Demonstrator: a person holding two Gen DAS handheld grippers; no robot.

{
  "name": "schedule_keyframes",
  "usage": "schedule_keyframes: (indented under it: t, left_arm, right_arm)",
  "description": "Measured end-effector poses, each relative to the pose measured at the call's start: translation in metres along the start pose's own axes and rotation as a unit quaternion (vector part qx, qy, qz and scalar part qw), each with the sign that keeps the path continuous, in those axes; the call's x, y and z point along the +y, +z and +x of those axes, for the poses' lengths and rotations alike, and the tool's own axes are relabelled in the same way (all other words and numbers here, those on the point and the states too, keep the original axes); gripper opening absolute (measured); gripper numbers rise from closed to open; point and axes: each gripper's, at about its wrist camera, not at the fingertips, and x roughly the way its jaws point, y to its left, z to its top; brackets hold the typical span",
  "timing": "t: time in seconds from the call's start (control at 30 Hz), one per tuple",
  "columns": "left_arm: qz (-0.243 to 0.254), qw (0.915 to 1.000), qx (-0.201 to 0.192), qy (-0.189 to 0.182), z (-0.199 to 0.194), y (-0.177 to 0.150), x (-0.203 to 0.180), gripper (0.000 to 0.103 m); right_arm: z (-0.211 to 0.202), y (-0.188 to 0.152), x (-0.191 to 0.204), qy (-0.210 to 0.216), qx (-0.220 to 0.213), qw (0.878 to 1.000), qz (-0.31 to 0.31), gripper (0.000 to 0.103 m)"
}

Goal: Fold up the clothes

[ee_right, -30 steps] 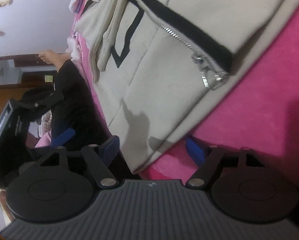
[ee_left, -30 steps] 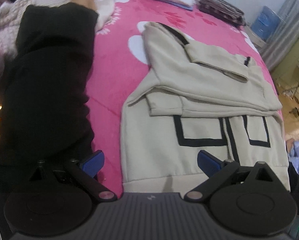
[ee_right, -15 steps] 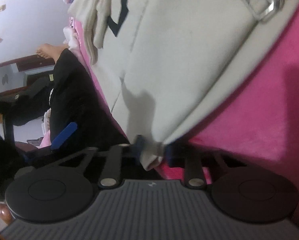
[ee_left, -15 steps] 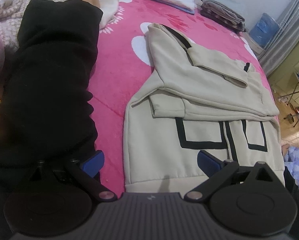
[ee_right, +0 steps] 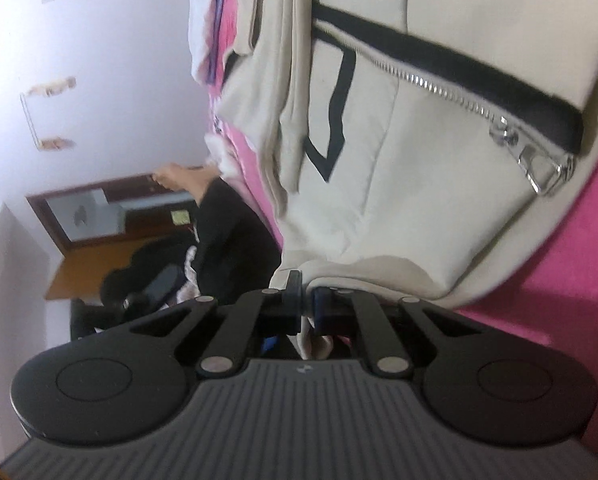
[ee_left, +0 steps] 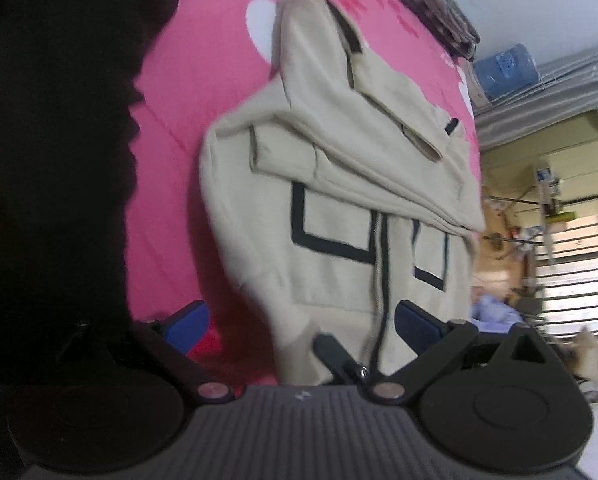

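Left wrist view: the camera sat behind the left gripper (ee_left: 301, 322), angled steeply down and along the pink bedspread (ee_left: 203, 80), close over the hem of the beige jacket (ee_left: 339, 184), with the room's far wall beyond. Right wrist view: the camera, rolled sideways, looked nearly level from very close across the same jacket (ee_right: 419, 140) over the right gripper (ee_right: 305, 300). Both views shared the jacket's zipper (ee_right: 459, 96) and black-outlined pockets.

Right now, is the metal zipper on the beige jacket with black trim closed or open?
Closed where visible: on the beige jacket, the zipper teeth are meshed and the slider sits near the hem. Its upper part is hidden under folded cloth.
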Motion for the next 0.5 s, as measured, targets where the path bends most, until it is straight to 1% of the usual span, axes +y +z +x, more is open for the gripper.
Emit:
schedule_keyframes:
  t: [0.07,0.13,0.2,0.3,0.33,0.4,0.43,0.5]
  left_arm:
    - [-0.017,0.9997,0.012,-0.012,0.007,-0.002,0.003,0.1]
    - [-0.023,0.9996,0.012,-0.009,0.014,-0.004,0.004,0.099]
    - [-0.027,0.9996,0.01,-0.007,0.022,-0.005,0.003,0.097]
    - [-0.039,0.9987,0.024,-0.02,0.039,-0.003,0.004,0.093]
    - [-0.037,0.9988,0.026,-0.017,0.045,-0.003,0.003,0.092]
    - [-0.027,0.9992,0.028,-0.003,0.056,-0.002,-0.001,0.083]
    - [-0.019,0.9994,0.028,0.008,0.061,-0.002,-0.003,0.081]
    - [-0.001,0.9993,0.029,0.024,0.071,-0.002,-0.007,0.069]
  right_arm:
    - [-0.005,0.004,-0.002,0.011,-0.006,1.0,0.01,0.004]
    - [-0.009,0.008,-0.006,0.021,-0.01,1.0,0.02,0.004]
    - [-0.005,0.009,-0.007,0.029,-0.01,0.999,0.026,0.004]
    - [-0.004,0.008,-0.008,0.035,-0.005,0.999,0.031,0.004]
    - [-0.003,0.007,-0.009,0.036,-0.003,0.999,0.032,0.004]
    - [-0.002,0.006,-0.009,0.036,0.0,0.999,0.03,0.004]
    - [-0.003,0.006,-0.01,0.036,0.001,0.999,0.029,0.004]
    - [-0.004,0.006,-0.009,0.034,0.002,0.999,0.022,0.004]
